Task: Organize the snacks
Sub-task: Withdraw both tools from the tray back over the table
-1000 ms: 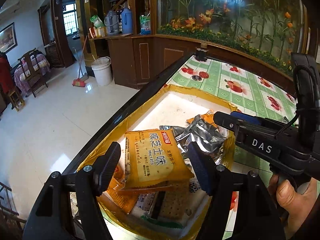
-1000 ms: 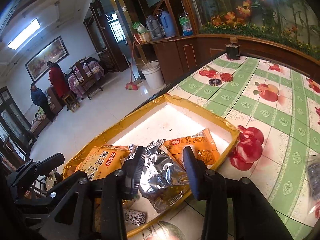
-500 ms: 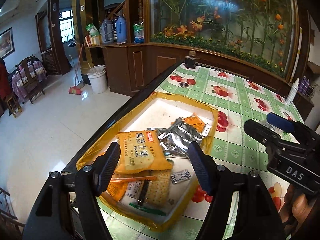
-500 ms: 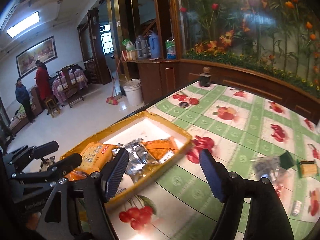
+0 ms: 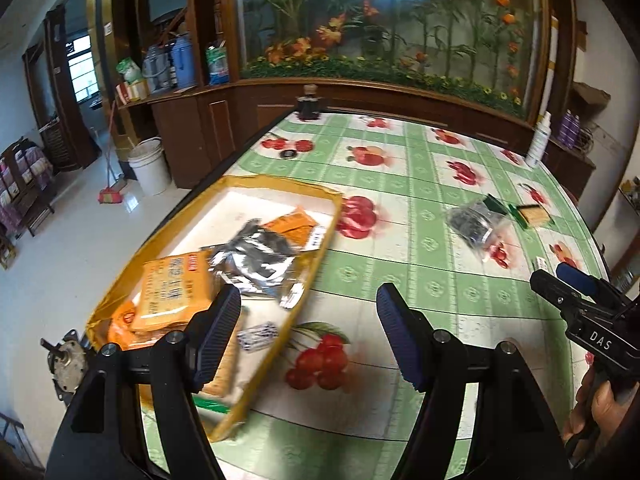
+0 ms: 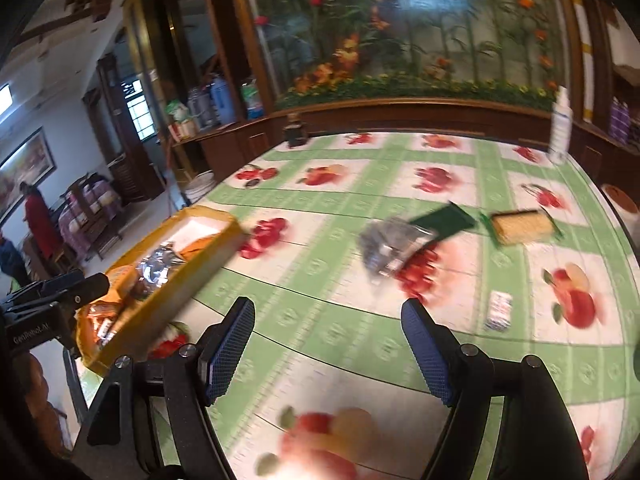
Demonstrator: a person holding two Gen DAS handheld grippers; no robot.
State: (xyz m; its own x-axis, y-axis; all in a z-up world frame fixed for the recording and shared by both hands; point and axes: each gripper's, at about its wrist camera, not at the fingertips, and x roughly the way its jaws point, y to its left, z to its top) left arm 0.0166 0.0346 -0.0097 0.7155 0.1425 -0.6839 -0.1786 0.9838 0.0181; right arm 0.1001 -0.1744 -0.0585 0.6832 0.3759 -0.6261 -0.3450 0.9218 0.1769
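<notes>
A yellow-rimmed tray [image 5: 316,264] at the table's left edge holds an orange cracker pack [image 5: 174,288], a silver foil bag [image 5: 256,256], an orange packet [image 5: 294,224] and other snacks; it also shows in the right wrist view [image 6: 192,276]. Loose on the tablecloth lie a clear bag with a green header [image 6: 394,246], a yellow cracker pack [image 6: 520,226] and a small white-blue packet [image 6: 498,311]. My left gripper [image 5: 308,340] is open and empty above the tray's near right corner. My right gripper [image 6: 328,350] is open and empty over bare cloth, short of the clear bag.
The green checked fruit-print tablecloth [image 5: 400,272] covers the table. A dark jar [image 5: 308,106] stands at the far edge and a white spray bottle [image 5: 538,140] at the far right. The table's left edge drops to the tiled floor [image 5: 60,248].
Both grippers have pulled back and swung right, away from the tray. The right gripper let go of the silver bag, which lies in the tray, and has opened wide.
</notes>
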